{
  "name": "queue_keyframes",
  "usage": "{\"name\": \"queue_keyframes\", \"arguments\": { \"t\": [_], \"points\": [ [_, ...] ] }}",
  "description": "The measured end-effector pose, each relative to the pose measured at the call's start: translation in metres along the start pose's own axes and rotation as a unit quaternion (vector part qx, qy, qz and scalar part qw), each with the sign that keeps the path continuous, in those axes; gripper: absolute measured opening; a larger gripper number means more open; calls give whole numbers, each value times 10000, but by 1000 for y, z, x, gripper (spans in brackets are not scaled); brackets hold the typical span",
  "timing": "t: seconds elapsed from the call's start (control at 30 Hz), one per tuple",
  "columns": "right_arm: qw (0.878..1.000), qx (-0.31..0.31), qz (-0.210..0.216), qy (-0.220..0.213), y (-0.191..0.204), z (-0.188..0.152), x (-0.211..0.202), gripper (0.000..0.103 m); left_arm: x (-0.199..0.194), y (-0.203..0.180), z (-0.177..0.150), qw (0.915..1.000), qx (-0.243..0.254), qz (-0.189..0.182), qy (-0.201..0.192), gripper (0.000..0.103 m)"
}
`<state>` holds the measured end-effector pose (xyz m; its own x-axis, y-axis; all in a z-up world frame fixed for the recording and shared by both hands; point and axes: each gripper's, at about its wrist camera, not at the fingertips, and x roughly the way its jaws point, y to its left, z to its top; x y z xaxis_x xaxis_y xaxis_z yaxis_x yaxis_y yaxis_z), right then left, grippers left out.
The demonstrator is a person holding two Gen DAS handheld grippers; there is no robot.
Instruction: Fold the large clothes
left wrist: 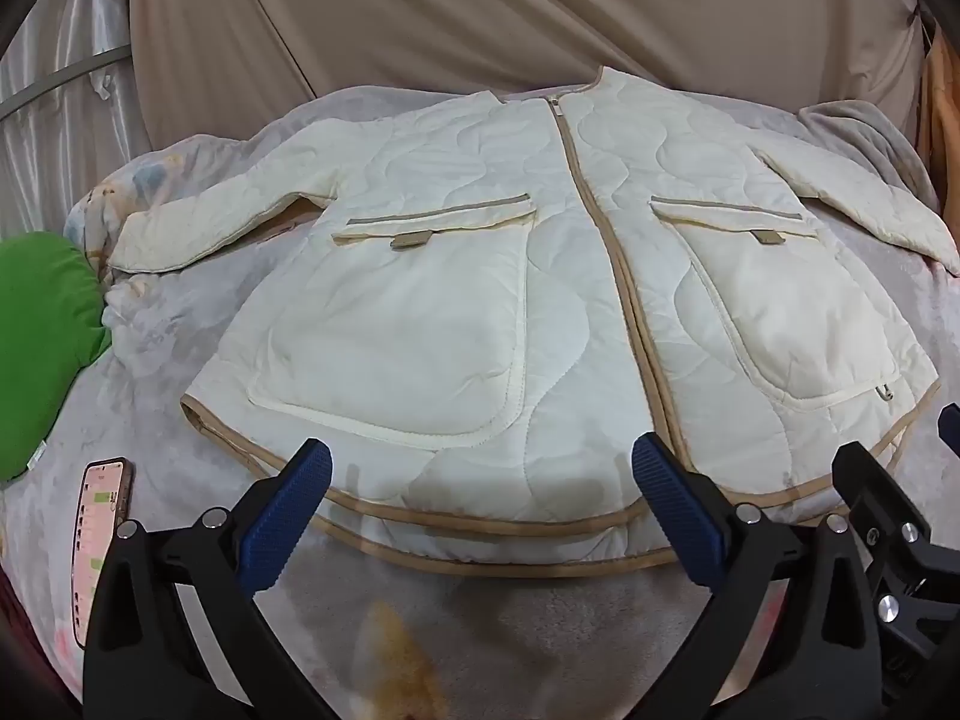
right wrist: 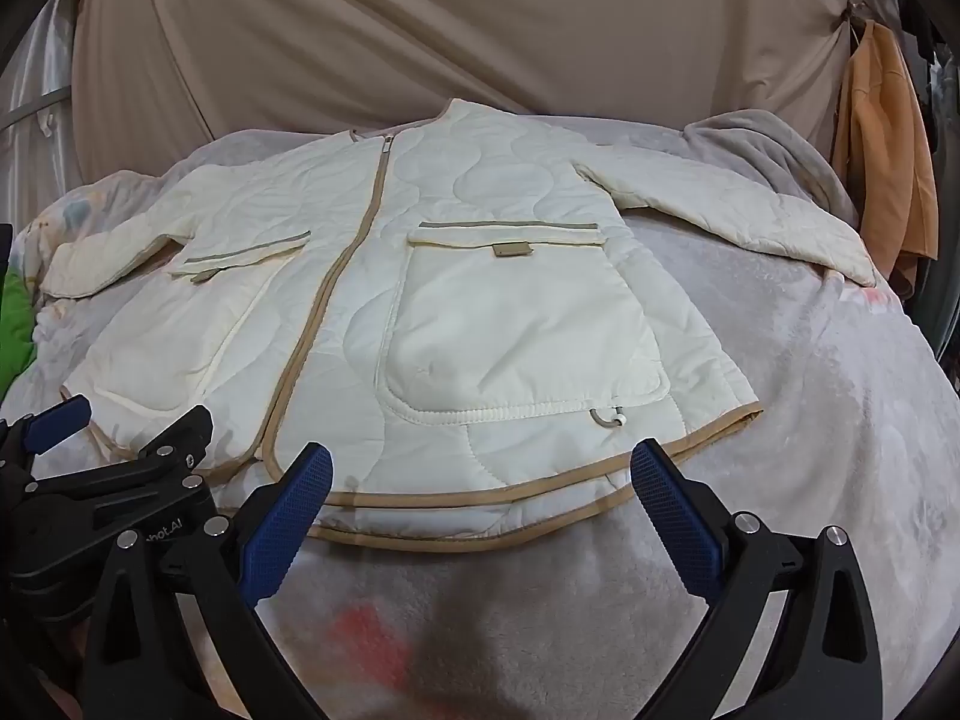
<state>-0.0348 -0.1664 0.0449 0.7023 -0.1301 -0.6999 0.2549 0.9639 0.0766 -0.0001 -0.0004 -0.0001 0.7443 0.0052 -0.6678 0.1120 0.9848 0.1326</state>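
A: Backdrop — what closes off the rear of the scene?

B: A tan curtain [left wrist: 480, 18], creased in long diagonal folds. At its left edge hangs a silvery, shiny drape [left wrist: 60, 96].

A: And the furniture?

B: A bed [right wrist: 810, 420] under a pale grey fleece blanket with faint printed patches; a grey throw [right wrist: 768, 150] is bunched at its far right corner. Beyond — an orange garment [right wrist: 888, 180] hanging. Lighting is even and soft.
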Motion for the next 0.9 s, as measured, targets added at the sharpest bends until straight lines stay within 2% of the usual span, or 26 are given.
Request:
{"name": "queue_keyframes", "arguments": {
  "t": [0.9],
  "points": [
    [10000,37,25,27,0,0,3,98,4,1,-4,9999,-36,-70,90,98]
  ]
}}
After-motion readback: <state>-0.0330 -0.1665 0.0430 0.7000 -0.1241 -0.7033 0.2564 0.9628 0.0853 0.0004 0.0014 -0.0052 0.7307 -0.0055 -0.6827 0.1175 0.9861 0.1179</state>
